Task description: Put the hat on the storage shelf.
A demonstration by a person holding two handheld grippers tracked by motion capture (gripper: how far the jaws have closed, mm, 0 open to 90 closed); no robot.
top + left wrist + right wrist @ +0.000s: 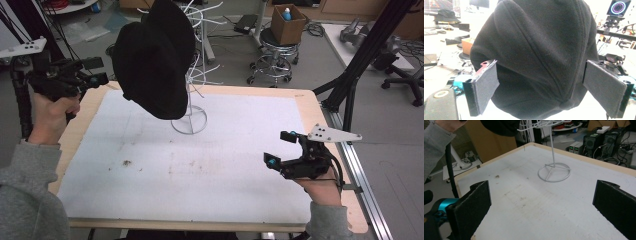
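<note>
Black cap [152, 60] hangs on white wire stand [190, 120], right in front of left gripper [92, 70]; jaws spread, nothing pinched. Right gripper [281, 148] released, hovers over white mat [200, 170], well apart from stand.

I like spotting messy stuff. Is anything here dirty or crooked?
Yes. The white table cover has brownish smudges, with a dark speck near its left side. The black hats hang bunched on one side of the white wire stand, hiding most of it. Nothing looks broken or spilled.
</note>
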